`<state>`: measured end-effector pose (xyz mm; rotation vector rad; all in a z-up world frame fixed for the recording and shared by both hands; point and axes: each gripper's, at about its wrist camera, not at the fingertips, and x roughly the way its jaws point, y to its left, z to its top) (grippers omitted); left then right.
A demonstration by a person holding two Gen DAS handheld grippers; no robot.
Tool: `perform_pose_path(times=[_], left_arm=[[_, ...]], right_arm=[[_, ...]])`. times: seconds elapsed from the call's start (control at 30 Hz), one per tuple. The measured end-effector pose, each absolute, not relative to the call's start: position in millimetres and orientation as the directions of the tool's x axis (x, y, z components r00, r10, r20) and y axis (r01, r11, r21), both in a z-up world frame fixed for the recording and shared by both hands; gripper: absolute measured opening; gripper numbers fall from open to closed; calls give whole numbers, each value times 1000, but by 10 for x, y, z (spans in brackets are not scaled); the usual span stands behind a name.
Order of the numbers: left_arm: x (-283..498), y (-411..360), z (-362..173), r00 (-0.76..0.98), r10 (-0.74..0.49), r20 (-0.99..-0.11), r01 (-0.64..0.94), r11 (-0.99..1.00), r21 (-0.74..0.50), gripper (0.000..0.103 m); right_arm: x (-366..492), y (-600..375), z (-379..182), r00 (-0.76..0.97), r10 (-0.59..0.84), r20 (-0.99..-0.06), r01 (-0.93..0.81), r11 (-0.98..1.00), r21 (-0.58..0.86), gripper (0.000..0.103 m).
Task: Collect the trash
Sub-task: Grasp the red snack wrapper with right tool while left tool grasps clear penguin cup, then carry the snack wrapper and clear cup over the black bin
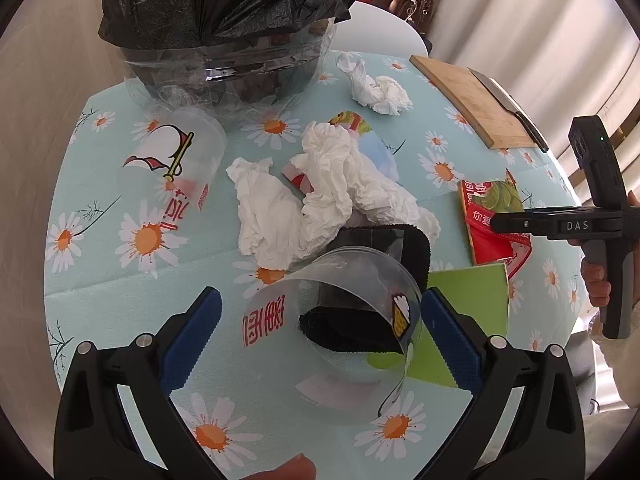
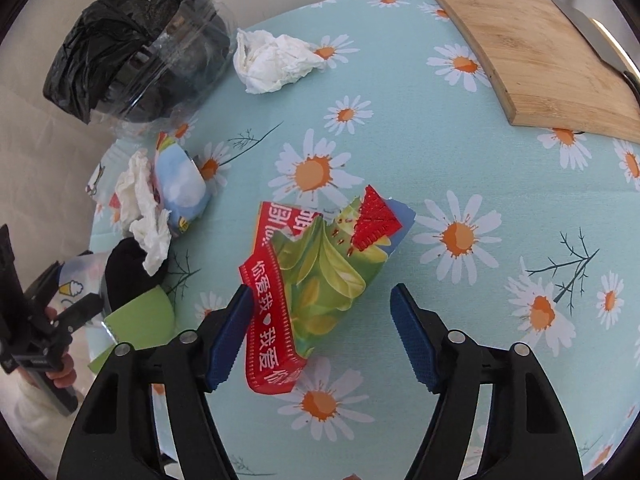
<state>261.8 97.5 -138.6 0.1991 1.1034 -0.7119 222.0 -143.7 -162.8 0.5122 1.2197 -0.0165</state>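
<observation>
My left gripper (image 1: 320,312) is open around a clear plastic cup (image 1: 340,320) that lies on its side with a black cloth (image 1: 384,248) behind it. My right gripper (image 2: 320,308) is open around a torn red and green snack wrapper (image 2: 316,276); the same wrapper shows in the left wrist view (image 1: 494,216). A bin with a black bag (image 1: 224,20) stands at the table's far side. Crumpled white tissues (image 1: 316,192) lie mid-table over a colourful packet (image 1: 360,132). A second printed cup (image 1: 176,160) lies at the left. Another tissue (image 1: 376,84) lies near the bin.
A wooden cutting board (image 2: 536,52) with a knife (image 1: 508,108) on its far edge sits at the table's back right. A green card (image 1: 468,292) lies beside the clear cup. The round table has a daisy-print cloth (image 2: 460,184). A white chair (image 1: 380,28) stands behind it.
</observation>
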Motion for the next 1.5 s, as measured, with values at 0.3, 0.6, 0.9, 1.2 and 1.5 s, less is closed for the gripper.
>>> perform_pose_path(times=[0.3,0.6,0.9,1.2,1.5], left_arm=[[2569,1059,-1308,206,-480,-853,633,730,-258,65],[2435,1100,-1198,243,-457,-856,620,751,-226,54],[2223,1177,-1044,296,-427,-854,565,800,-204,53],[1984,1238,-857,372,-387,-844,495,852,-172,53],[1711,1213,-738,445,-354,-822,434,889,-148,53]], right_arm=[[2203,-1373,-1564,378,321,-868,245,870,428,26],[2180,-1435,-1382,384,337,-860,184,884,429,24],[2133,-1562,-1162,395,374,-839,94,892,442,24],[2204,-1531,-1078,387,415,-823,-2,893,450,24],[2154,-1620,-922,392,446,-804,-105,890,443,24]])
